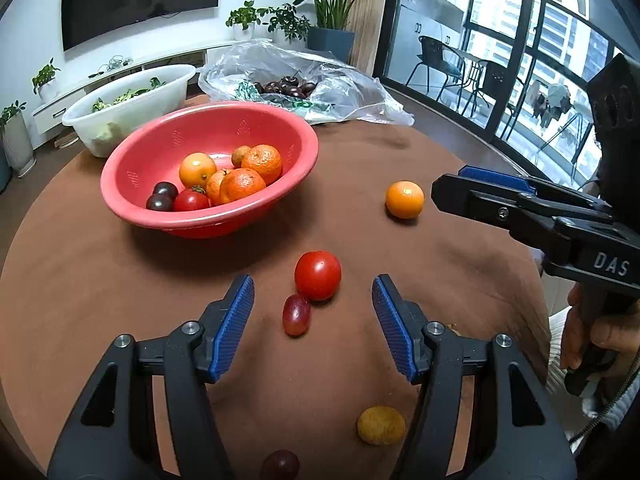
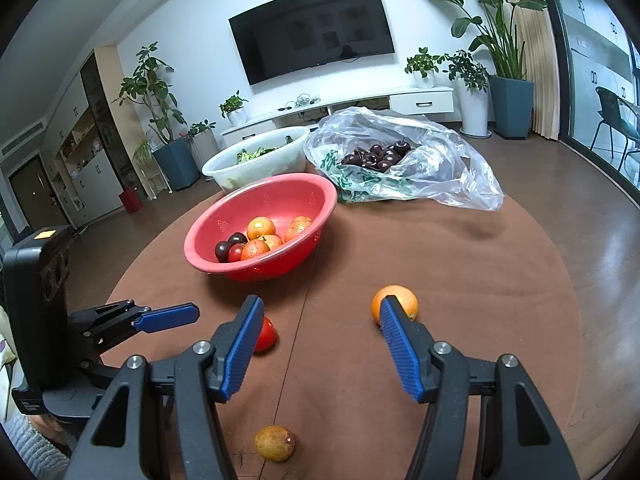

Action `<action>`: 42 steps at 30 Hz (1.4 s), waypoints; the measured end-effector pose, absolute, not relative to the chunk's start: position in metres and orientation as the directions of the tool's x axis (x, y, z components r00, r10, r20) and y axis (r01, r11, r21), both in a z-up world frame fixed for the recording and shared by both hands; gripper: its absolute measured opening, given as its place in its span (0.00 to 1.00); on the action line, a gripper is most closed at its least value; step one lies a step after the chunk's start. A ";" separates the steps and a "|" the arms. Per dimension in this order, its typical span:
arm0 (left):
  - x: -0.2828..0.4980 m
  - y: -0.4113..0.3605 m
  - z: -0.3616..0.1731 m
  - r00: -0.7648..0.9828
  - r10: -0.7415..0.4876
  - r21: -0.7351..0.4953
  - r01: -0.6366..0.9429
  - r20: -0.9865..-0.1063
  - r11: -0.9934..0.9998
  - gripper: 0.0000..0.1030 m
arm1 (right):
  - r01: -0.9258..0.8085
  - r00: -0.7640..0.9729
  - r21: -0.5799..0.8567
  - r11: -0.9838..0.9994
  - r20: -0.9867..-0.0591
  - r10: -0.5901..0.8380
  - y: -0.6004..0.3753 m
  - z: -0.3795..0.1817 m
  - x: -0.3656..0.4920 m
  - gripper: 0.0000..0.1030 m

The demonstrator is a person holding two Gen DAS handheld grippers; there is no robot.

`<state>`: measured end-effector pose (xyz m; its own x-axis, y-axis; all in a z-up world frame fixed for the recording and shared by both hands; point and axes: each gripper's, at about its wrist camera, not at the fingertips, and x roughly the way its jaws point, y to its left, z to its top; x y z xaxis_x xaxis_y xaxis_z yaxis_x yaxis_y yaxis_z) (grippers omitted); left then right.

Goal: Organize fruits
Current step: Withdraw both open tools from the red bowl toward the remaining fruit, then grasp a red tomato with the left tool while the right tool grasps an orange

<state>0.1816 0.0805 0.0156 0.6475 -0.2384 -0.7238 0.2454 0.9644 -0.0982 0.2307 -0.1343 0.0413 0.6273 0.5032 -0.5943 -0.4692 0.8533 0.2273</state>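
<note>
Currently:
1. Left claw (image 1: 313, 312) gapes empty; round red tomato (image 1: 317, 275) touches oval red grape (image 1: 296, 314) mid-table: closing may knock the grape away.
2. Right claw (image 2: 318, 344) apart, empty; smooth orange citrus (image 2: 395, 303) may roll toward the table's edge, away from the red plastic bowl (image 2: 256, 204).

Wall television (image 2: 312, 28), potted plants (image 2: 508, 76), white cabinet (image 2: 420, 100)

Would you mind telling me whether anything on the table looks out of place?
Yes: several fruits lie loose on the brown table instead of in the red bowl: an orange, a tomato, a red grape touching it, and a small yellow-brown fruit.
</note>
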 end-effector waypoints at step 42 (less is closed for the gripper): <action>0.221 0.069 -0.007 0.592 -0.274 -0.121 0.286 -0.758 0.951 0.28 | -0.406 0.613 0.183 0.895 -0.672 0.415 -0.132 0.021 0.258 0.66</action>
<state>0.2210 0.0685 -0.0072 0.5919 -0.2740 -0.7580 0.2856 0.9507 -0.1206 0.2583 -0.1318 0.0214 0.6131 0.4154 -0.6720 -0.4065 0.8952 0.1826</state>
